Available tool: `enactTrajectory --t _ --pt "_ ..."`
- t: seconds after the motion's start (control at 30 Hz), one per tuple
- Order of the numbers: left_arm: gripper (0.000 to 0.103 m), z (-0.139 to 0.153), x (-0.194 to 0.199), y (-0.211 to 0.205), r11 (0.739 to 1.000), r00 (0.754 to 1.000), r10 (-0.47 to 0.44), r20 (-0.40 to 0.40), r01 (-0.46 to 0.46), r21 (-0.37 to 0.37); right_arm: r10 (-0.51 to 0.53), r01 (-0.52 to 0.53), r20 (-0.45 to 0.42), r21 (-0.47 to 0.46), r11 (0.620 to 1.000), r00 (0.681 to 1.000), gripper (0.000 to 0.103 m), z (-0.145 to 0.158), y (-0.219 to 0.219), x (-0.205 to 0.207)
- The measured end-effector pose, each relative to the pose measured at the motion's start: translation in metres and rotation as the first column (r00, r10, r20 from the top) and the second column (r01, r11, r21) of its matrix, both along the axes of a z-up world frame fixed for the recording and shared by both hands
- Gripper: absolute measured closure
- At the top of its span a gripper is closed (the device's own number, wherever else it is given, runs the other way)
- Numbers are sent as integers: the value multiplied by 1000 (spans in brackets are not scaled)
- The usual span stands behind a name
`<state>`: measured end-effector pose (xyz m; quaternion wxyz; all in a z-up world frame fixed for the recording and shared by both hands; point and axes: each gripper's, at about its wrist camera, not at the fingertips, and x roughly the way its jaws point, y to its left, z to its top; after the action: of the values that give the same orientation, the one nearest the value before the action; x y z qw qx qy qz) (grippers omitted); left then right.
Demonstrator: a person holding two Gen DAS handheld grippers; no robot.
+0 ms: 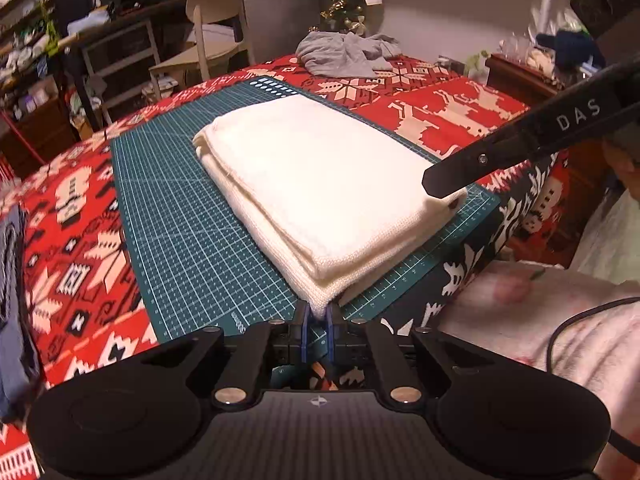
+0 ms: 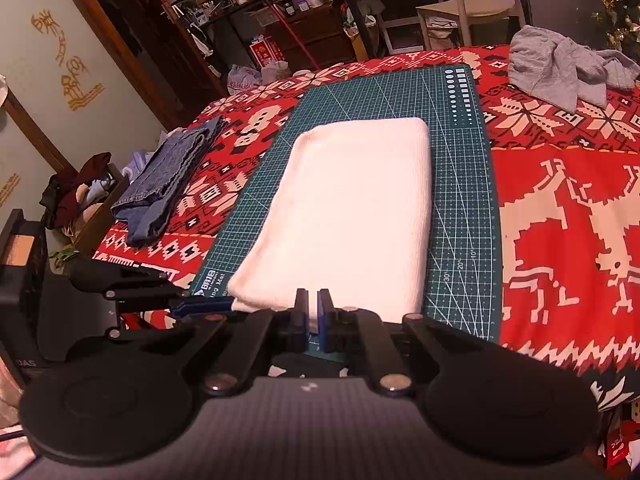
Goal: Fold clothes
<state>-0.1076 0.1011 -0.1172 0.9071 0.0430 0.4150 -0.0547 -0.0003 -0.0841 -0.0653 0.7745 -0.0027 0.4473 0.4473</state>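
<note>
Right wrist: jeans (image 2: 168, 184) beside mat (image 2: 464, 216).

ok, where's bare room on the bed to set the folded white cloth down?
Free: red patterned blanket right of the green cutting mat, below the crumpled grey garment. Crowded: folded blue jeans on the left.

Cluttered room in warm light, pale chair (image 1: 214, 20) by a desk (image 1: 108, 36) — dark wooden doorframe (image 2: 116, 40), grey-green wall (image 2: 44, 52)
</note>
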Motion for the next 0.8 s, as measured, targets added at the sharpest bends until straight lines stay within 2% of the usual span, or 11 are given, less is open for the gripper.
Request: enactTrajectory --t 0.23,0.43,0.6,0.8 --pt "95 17 -12 28 998 997 59 44 -57 -37 5 -5 7 -1 1000 1000 97 1 13 3" --pt "100 13 22 53 989 985 149 88 -146 -39 19 -18 83 -13 1000 996 101 4 37 -1" --pt "101 0 55 58 990 987 137 85 -134 -44 71 -65 130 -53 996 989 101 1 62 -5" --pt "102 -8 76 54 995 993 91 73 -87 -57 55 -47 104 -78 996 993 101 -11 77 8"
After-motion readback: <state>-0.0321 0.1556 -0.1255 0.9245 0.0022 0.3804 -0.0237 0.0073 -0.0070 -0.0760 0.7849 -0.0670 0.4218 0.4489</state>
